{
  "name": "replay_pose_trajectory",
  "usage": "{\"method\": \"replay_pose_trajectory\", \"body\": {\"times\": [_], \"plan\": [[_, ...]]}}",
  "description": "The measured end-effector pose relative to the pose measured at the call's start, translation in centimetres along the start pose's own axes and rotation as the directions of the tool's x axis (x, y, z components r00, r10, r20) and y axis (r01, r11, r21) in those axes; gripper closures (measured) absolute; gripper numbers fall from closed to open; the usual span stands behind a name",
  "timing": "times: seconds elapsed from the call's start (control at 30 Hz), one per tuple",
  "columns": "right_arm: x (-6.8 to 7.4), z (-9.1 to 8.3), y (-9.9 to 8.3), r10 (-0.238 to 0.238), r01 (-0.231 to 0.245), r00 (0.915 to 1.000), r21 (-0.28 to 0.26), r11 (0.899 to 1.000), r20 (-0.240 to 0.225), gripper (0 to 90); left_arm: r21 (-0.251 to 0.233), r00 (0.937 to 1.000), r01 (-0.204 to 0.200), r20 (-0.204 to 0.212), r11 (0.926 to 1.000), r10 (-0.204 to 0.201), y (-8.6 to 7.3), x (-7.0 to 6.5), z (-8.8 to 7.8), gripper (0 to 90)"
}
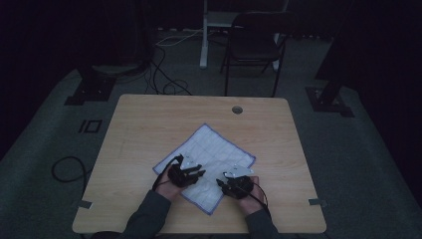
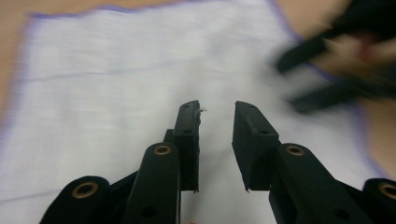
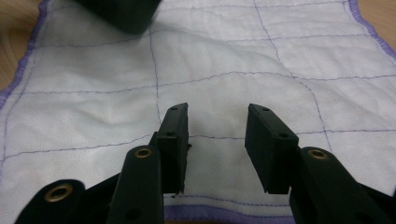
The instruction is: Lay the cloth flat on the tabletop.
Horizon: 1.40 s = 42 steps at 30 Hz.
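Note:
A white cloth [image 1: 211, 149] with a purple hem and thin stitched squares lies flat on the wooden table [image 1: 144, 129], turned like a diamond. Both grippers hover over its near part. My left gripper [image 1: 193, 174] is open over the cloth [image 2: 116, 79], with nothing between its jaws [image 2: 217, 112]. My right gripper [image 1: 225, 182] is open too, just inside the near hem of the cloth [image 3: 233, 56], and its jaws [image 3: 218, 114] are empty. The right gripper [image 2: 327, 70] appears blurred in the left gripper view. Part of the left gripper [image 3: 121, 11] is at the top of the right gripper view.
A round cable hole [image 1: 237, 109] sits near the table's far edge. A dark chair [image 1: 254, 45] and loose cables [image 1: 164, 79] are on the floor beyond the table. Bare wood surrounds the cloth on all sides.

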State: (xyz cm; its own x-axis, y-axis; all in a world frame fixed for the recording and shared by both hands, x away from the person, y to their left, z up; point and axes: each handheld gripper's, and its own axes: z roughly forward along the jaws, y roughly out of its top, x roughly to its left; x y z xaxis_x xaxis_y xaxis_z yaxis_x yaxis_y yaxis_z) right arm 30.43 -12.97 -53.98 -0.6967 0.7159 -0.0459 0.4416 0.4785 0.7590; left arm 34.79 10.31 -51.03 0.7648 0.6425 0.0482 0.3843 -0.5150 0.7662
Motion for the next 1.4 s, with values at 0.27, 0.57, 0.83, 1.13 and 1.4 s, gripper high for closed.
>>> {"method": "replay_pose_trajectory", "body": {"times": [0.27, 0.57, 0.83, 1.13, 1.4], "plan": [[-0.1, 0.1, -0.5, 0.003, -0.002, 1.0000, 0.016, 1.000, -0.002, 59.2, 0.024, 0.9909, 0.056, -0.124, 0.9981, -0.052, 0.4, 4.5, 1.3, 72.3], [-0.4, 0.1, -0.6, 0.011, -0.010, 0.9998, 0.018, 1.000, -0.014, 58.8, 0.104, 0.9840, 0.091, -0.162, 0.9904, -0.074, -0.6, 6.3, 3.0, 82.4], [-0.7, -0.1, -0.8, 0.025, -0.024, 0.9994, 0.021, 0.999, -0.024, 57.9, 0.117, 0.9837, 0.109, -0.156, 0.9872, -0.090, -1.1, 6.7, 2.9, 85.1], [-1.2, -0.2, -0.9, 0.021, -0.021, 0.9995, 0.025, 0.999, -0.022, 56.6, 0.095, 0.9807, 0.144, -0.146, 0.9850, -0.130, -1.9, 7.1, 2.3, 86.1], [-1.8, -0.3, -1.0, 0.015, -0.014, 0.9993, 0.033, 0.999, -0.035, 55.2, 0.074, 0.9778, 0.168, -0.139, 0.9829, -0.157, -2.8, 7.0, 1.4, 86.6]]}}
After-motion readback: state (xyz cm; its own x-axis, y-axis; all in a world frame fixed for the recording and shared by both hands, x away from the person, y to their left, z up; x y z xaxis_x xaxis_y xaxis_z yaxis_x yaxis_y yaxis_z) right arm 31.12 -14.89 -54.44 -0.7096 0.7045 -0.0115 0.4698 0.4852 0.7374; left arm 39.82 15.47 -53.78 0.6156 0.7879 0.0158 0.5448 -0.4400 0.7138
